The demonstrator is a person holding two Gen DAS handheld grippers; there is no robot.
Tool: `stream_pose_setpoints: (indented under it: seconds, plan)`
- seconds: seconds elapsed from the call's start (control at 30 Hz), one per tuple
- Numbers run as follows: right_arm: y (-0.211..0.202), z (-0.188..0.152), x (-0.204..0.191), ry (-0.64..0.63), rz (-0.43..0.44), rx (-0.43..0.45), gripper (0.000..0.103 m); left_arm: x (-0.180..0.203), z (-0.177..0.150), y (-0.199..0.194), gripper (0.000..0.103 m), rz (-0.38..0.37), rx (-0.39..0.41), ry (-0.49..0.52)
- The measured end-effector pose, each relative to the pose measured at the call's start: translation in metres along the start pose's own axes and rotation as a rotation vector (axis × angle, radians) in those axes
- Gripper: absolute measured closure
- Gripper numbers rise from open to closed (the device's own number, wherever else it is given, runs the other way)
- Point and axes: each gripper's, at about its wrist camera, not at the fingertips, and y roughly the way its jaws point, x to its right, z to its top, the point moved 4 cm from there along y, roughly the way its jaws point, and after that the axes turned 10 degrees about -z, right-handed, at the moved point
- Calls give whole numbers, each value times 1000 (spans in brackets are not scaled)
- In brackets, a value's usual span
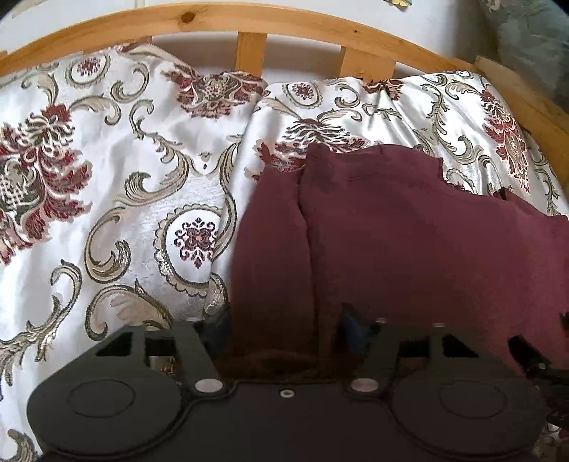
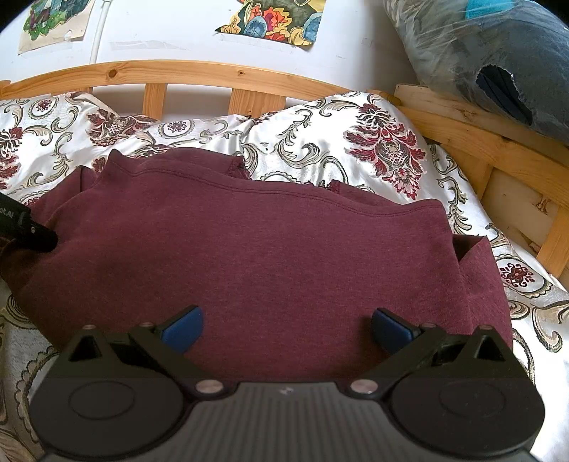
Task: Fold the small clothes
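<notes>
A maroon sweatshirt [image 2: 256, 248] lies folded on the floral bedspread [image 2: 320, 142]. In the left wrist view the sweatshirt [image 1: 409, 231] fills the right half, and a fold of its left edge runs down between the fingers of my left gripper [image 1: 284, 327]. Its blue pads are mostly hidden by the cloth. My right gripper [image 2: 286, 328] hovers over the near edge of the sweatshirt with its blue pads [image 2: 183, 328] wide apart and nothing between them. The left gripper's black body [image 2: 25, 227] shows at the left edge of the right wrist view.
A wooden bed rail [image 2: 213, 76] runs along the back, with a wall and stuck-on pictures [image 2: 274, 19] behind. At right a wooden frame [image 2: 498, 149] holds a plastic-wrapped bundle [image 2: 498, 53]. The bedspread [image 1: 124, 177] extends to the left of the sweatshirt.
</notes>
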Motion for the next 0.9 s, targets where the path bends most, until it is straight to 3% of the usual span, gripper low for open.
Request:
stream_pose_setpoints:
  seconds: [0.13,0.33,0.47,0.6,0.7,0.9]
  plan:
    - [1,0,0,-1,-1,0,0,13,2,-4,57,46,-2,47]
    - [0,0,0,-1,-1,0,0,11,3,5,48,67,-33,54]
    - [0,0,-1,-1,-2,-1,0,5,5,7,49,41,-57,33]
    - [0,0,-1,-2,-2,-1,0,12,7,4,73,41,-55,40]
    - [0,0,-1,-3,-3,-1,0,21,9,1,85,71,-38,53]
    - [-3,3,4,-10,12,-12,0,35,16,-11,91,92,6,53]
